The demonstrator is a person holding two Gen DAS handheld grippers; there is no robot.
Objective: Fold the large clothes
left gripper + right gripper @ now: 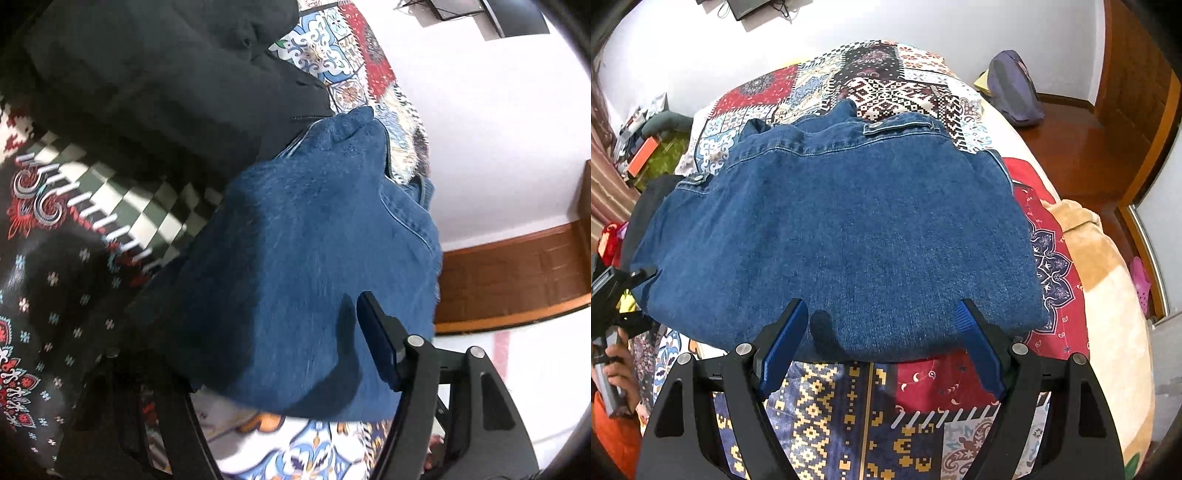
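A folded blue denim jacket (842, 229) lies on the patchwork bedspread (827, 413). My right gripper (882, 314) is open, its blue-padded fingers (979, 350) spread just above the jacket's near edge, holding nothing. In the left wrist view the jacket (303, 266) fills the middle. My left gripper (240, 354) is wide open at its side edge, the right finger (376, 332) resting over the denim, the left finger dark and blurred. The left gripper also shows at the far left of the right wrist view (613, 288).
A black garment (155, 81) lies on the bed beside the jacket. A beige blanket (1108, 295) lies on the bed's right edge. A purple bag (1015, 88) sits near the wooden door. Clutter lies on the floor at left (642, 155).
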